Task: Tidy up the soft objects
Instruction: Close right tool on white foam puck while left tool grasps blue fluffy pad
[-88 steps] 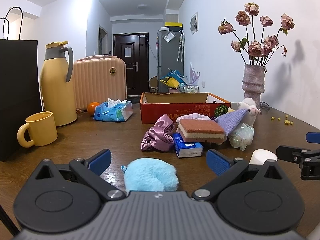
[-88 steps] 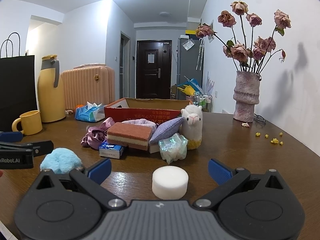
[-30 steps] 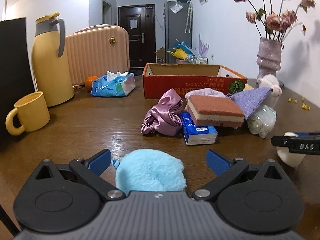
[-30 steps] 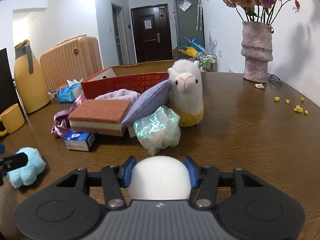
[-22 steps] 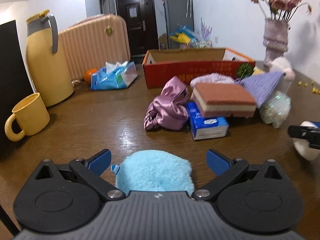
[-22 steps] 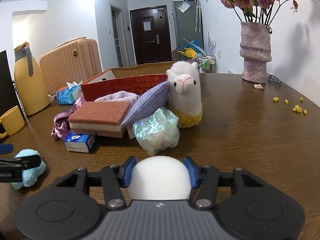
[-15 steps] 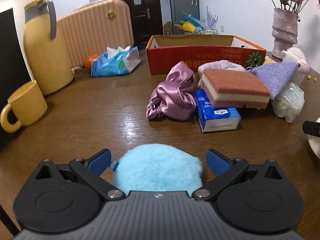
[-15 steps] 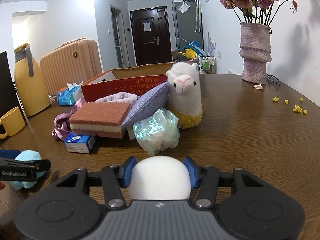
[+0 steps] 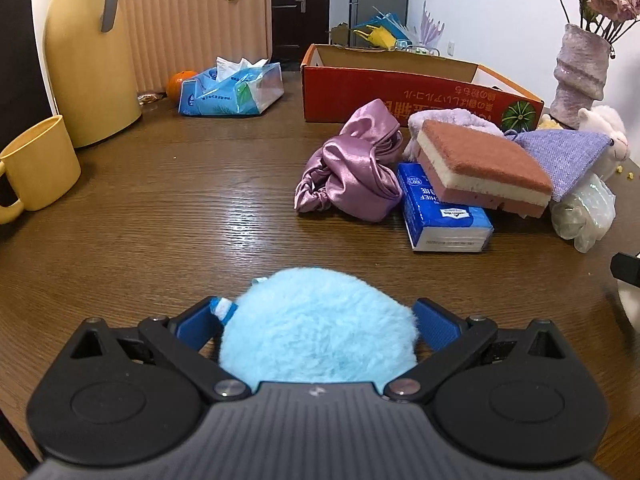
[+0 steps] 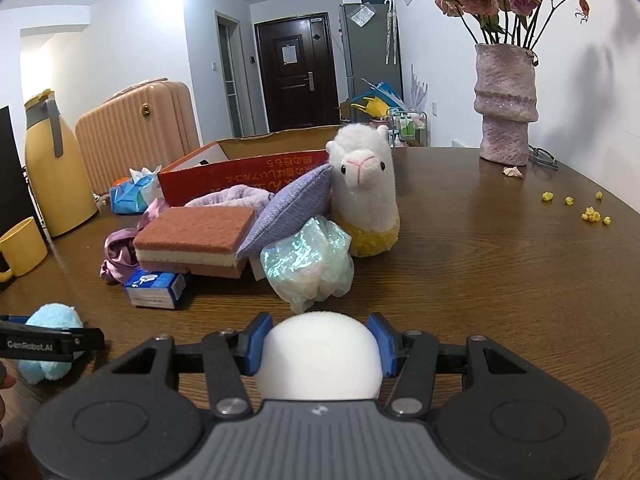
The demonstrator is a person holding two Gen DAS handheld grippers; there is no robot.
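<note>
My left gripper (image 9: 318, 320) is shut on a fluffy light-blue puff (image 9: 316, 336); the puff also shows in the right wrist view (image 10: 52, 332). My right gripper (image 10: 320, 340) is shut on a white round sponge (image 10: 318, 356). Ahead lies a pile: a pink satin scrunchie (image 9: 356, 172), a blue tissue pack (image 9: 440, 208), a brown-and-white sponge (image 9: 480, 164), a purple cushion (image 10: 292, 208), an iridescent bath pouf (image 10: 312, 268) and a white alpaca plush (image 10: 366, 188). An open red cardboard box (image 9: 400, 84) stands behind the pile.
At the left stand a yellow mug (image 9: 36, 168), a yellow thermos jug (image 9: 88, 48), a beige suitcase (image 9: 200, 20), an orange (image 9: 178, 82) and a blue wipes pack (image 9: 232, 88). A vase of dried roses (image 10: 506, 108) stands at the far right, with yellow bits (image 10: 580, 208) scattered nearby.
My left gripper has closed on the blue puff, which it had straddled open half a second ago. My right gripper still holds the white sponge, almost unmoved.
</note>
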